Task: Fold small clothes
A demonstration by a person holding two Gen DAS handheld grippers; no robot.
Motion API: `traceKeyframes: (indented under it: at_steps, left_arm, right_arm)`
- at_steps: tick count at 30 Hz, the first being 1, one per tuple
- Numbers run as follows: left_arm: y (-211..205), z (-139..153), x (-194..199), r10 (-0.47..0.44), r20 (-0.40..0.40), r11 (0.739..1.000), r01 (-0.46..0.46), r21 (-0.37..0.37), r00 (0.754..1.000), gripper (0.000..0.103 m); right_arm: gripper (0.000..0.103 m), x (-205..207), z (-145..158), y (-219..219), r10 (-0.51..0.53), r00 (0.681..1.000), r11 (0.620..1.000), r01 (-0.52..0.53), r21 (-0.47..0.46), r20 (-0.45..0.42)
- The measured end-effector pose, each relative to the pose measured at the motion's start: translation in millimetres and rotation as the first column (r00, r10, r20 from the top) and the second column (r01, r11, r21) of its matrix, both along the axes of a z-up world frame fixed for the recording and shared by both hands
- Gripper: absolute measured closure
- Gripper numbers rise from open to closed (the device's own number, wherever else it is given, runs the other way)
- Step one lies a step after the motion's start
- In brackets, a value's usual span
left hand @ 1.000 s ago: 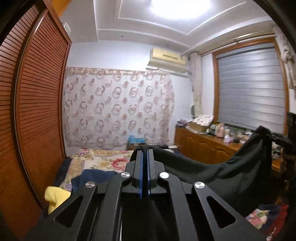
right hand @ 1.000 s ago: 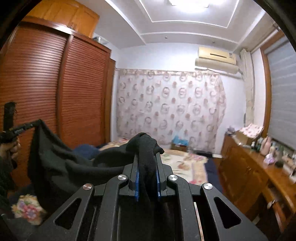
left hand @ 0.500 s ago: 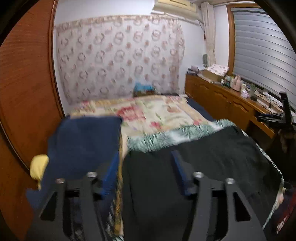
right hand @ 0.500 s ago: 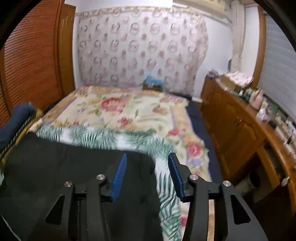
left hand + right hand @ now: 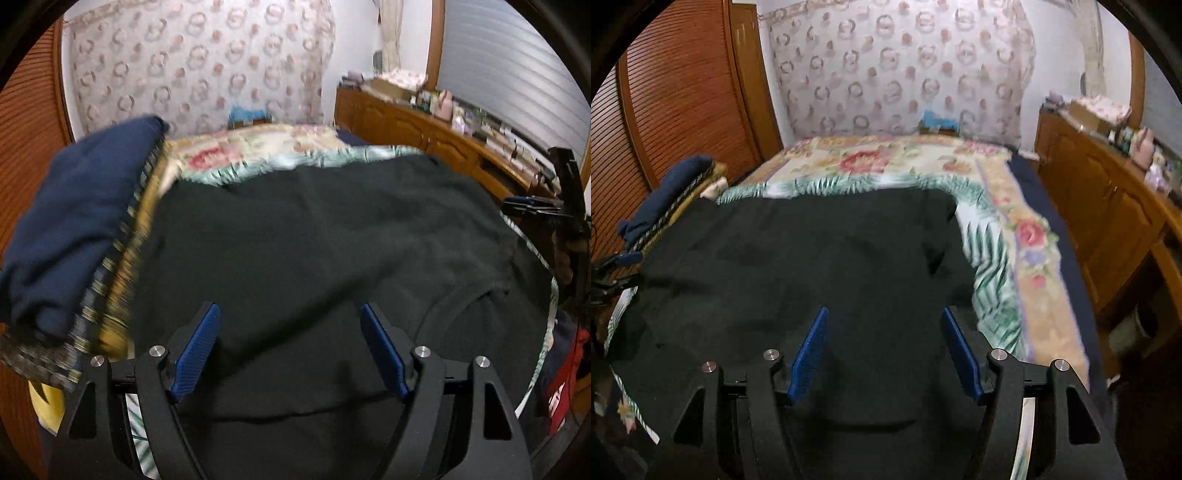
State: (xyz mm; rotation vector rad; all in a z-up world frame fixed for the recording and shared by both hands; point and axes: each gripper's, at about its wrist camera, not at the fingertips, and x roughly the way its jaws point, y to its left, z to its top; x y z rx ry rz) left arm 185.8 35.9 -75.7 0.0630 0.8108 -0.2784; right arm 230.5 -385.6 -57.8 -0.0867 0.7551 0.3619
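A black garment [image 5: 314, 240] lies spread flat on the flowered bedspread [image 5: 266, 144]; in the right wrist view the same garment [image 5: 798, 254] covers the bed's near half. My left gripper [image 5: 290, 310] hangs just above its near edge, jaws still opening, blue pads [image 5: 195, 347] apart with cloth beneath them but not pinched. My right gripper [image 5: 884, 314] is over the garment's near right part, jaws likewise opening and clear of the cloth. The right gripper [image 5: 535, 206] also shows at the far right of the left wrist view.
A stack of folded clothes, navy on top [image 5: 77, 218], sits left of the garment. A louvred wooden wardrobe [image 5: 683, 96] stands on the left, a wooden dresser [image 5: 1108, 192] with bottles on the right. A patterned curtain [image 5: 897, 66] hangs behind the bed.
Both grippers held the black garment up in the air, shut on it. They came down, tilted toward the bed and let go; the garment now lies flat and both jaws stand apart.
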Motion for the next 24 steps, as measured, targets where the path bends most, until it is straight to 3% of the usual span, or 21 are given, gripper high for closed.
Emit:
traceKeyframes:
  at_steps: [8, 11, 24]
  left_arm:
    - [-13, -21, 0, 0.003, -0.064, 1.000, -0.002, 0.019, 0.998, 0.024]
    - [-21, -24, 0, 0.005, -0.066, 0.998, -0.001, 0.059, 0.998, 0.023]
    - [-23, -26, 3, -0.001, -0.071, 0.998, 0.005, 0.066, 0.997, 0.018]
  right_arm:
    - [0.039, 11, 2, -8, -0.016, 0.999, 0.999, 0.015, -0.036, -0.047]
    - [0.039, 15, 2, -9, -0.023, 0.998, 0.999, 0.021, -0.044, -0.054]
    - [0.039, -4, 3, -4, -0.018, 1.000, 0.997, 0.018, -0.080, -0.003]
